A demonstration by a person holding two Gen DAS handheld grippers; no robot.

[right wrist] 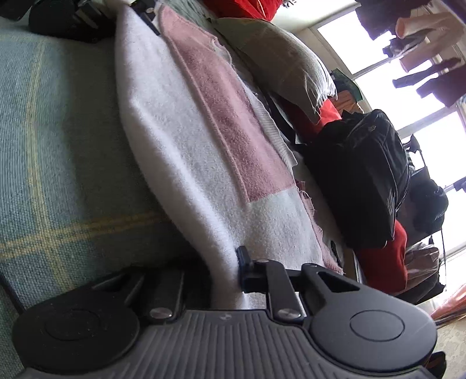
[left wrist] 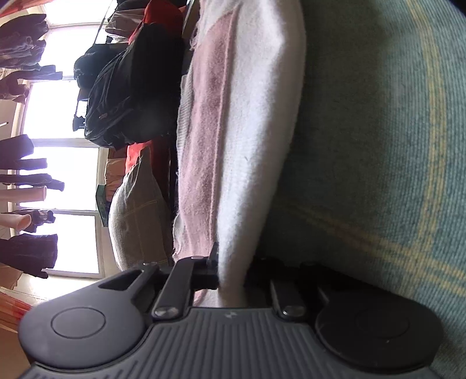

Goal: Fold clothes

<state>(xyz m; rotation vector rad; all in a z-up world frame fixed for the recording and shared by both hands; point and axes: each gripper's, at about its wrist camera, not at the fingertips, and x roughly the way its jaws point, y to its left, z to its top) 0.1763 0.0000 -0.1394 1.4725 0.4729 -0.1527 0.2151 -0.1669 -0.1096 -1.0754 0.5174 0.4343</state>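
The left gripper [left wrist: 233, 274] is closed on the near edge of a white and pink fleecy garment [left wrist: 233, 131], its two black fingers pinching the fold of cloth that runs straight out ahead of the camera. The right gripper [right wrist: 225, 269] is likewise clamped on the same garment [right wrist: 204, 140] at its other end; one finger [right wrist: 246, 268] shows pressed against the white pile, while the other is buried in shadow beneath the cloth. In the right wrist view the left gripper [right wrist: 145, 14] appears small at the far end of the garment, gripping its edge. The garment lies stretched between the two tools on a bed covered with a teal blanket [left wrist: 378, 145] crossed by yellow stripes, its white outer layer folded over a pink panel. Just beyond the garment, crowding the far side of the bed, sit a grey-green pillow [right wrist: 285, 61], a black backpack [right wrist: 364, 175] and red fabric [right wrist: 384, 259] beneath and around them. Behind these, bright windows [left wrist: 61, 163] fill the wall, and dark clothes [left wrist: 26, 160] hang on a line across them, with pale sleeves among them. An orange cloth [left wrist: 11, 309] shows at the floor's edge.
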